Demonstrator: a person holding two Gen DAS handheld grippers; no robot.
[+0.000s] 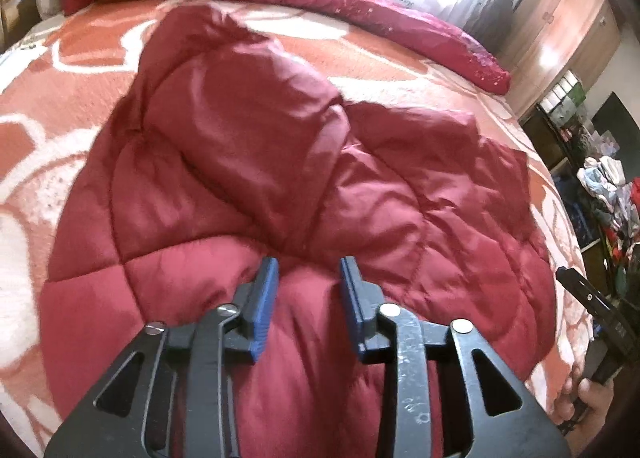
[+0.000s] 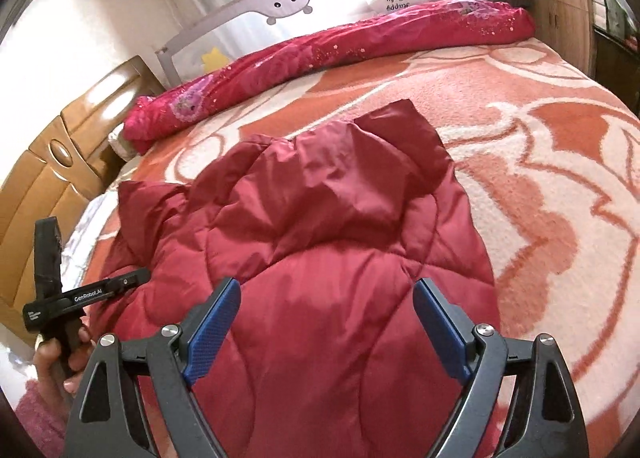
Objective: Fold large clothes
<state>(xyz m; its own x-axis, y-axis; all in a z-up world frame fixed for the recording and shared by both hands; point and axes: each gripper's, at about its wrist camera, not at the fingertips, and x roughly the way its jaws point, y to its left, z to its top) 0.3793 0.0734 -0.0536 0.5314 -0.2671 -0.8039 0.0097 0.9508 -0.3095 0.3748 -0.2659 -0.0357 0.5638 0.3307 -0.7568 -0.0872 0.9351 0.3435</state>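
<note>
One dark red quilted jacket (image 1: pixel 280 178) lies spread on the bed (image 2: pixel 540 186), about in the middle of its orange and cream blanket. A part of the jacket is folded over its body and makes a raised flap at the far side. In the right wrist view the flap ends in a square corner that points to the far edge of the bed.

Beyond the jacket, along the far edge of the bed, lies one long rolled pink quilt (image 2: pixel 340 54). Behind the quilt stands one grey bed rail (image 2: pixel 280 6) with a small animal face.

There are two grippers. The left gripper (image 1: pixel 308 270) hangs over the near part of the jacket. Its jaws stand a little apart, with a hump of red cloth in the gap. The blue pads (image 1: pixel 262 310) seem clear of the cloth, and whether the tips touch it cannot be told. The right gripper (image 2: pixel 326 290) hangs also over the near part of the jacket. Its jaws are wide apart and hold nothing; the cloth shows flat between them.

Each view shows the other gripper in a hand at the picture edge.

Right of the bed, in the left wrist view, one dark shelf (image 1: pixel 568 118) stands with boxes and clothes; what exactly is in it is too small to tell. One wooden wardrobe (image 1: pixel 568 26) stands behind the shelf.
</note>
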